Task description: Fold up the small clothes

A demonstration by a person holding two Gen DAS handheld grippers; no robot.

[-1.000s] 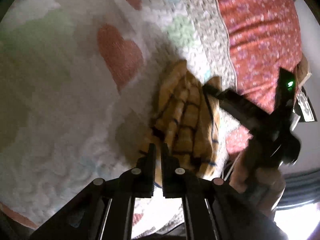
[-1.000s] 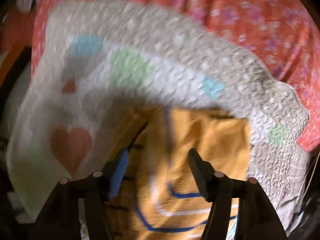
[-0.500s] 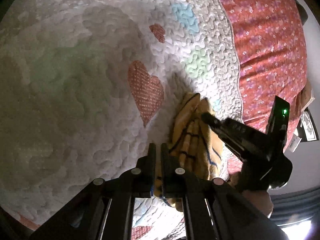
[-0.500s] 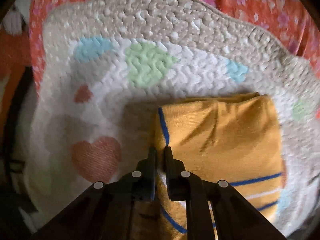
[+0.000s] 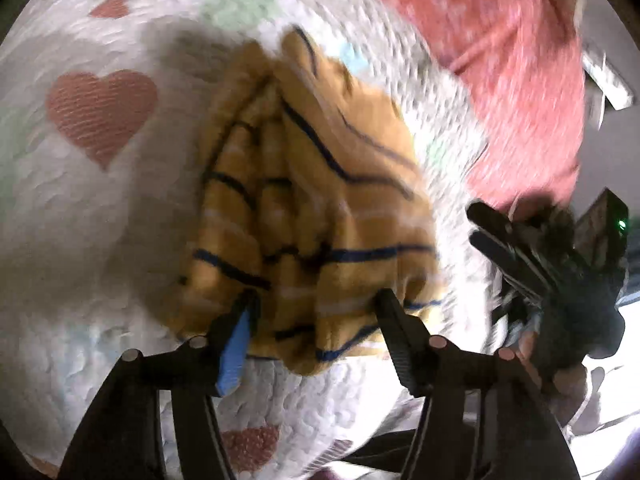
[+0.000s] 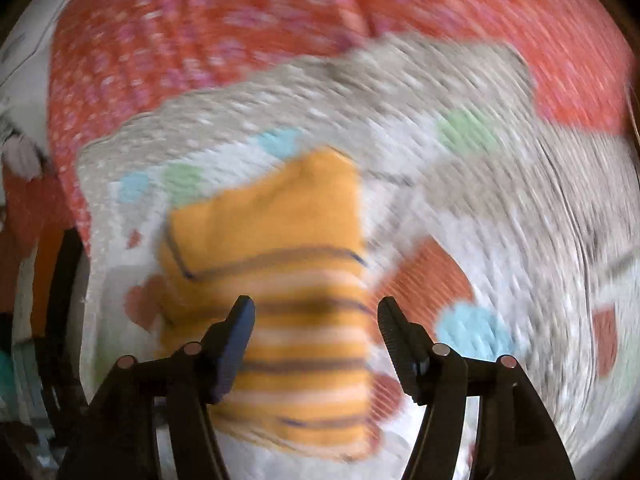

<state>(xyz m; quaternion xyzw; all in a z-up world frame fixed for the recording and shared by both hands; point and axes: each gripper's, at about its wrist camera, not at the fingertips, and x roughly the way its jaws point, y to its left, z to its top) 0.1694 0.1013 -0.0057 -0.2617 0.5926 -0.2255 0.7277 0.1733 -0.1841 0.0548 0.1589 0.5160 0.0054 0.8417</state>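
A small yellow garment with dark blue and white stripes (image 5: 316, 208) lies folded in a bundle on a white quilt with hearts (image 5: 100, 208). My left gripper (image 5: 316, 300) is open, its fingers either side of the bundle's near edge, holding nothing. In the right wrist view the same garment (image 6: 280, 280) lies flat and folded, and my right gripper (image 6: 316, 308) is open above its near part. The right gripper also shows in the left wrist view (image 5: 500, 236), to the right of the garment. Both views are blurred by motion.
A red flowered bedcover (image 5: 500, 40) lies past the quilt's scalloped grey border (image 6: 360, 76). The quilt carries red hearts (image 5: 100, 108) and pale blue and green patches (image 6: 472, 328). Dark objects stand at the left edge (image 6: 60, 280) of the right wrist view.
Both grippers have opened and let go of the garment, which now lies on the quilt. The right gripper has pulled off to the right of it. Both cameras are moving.
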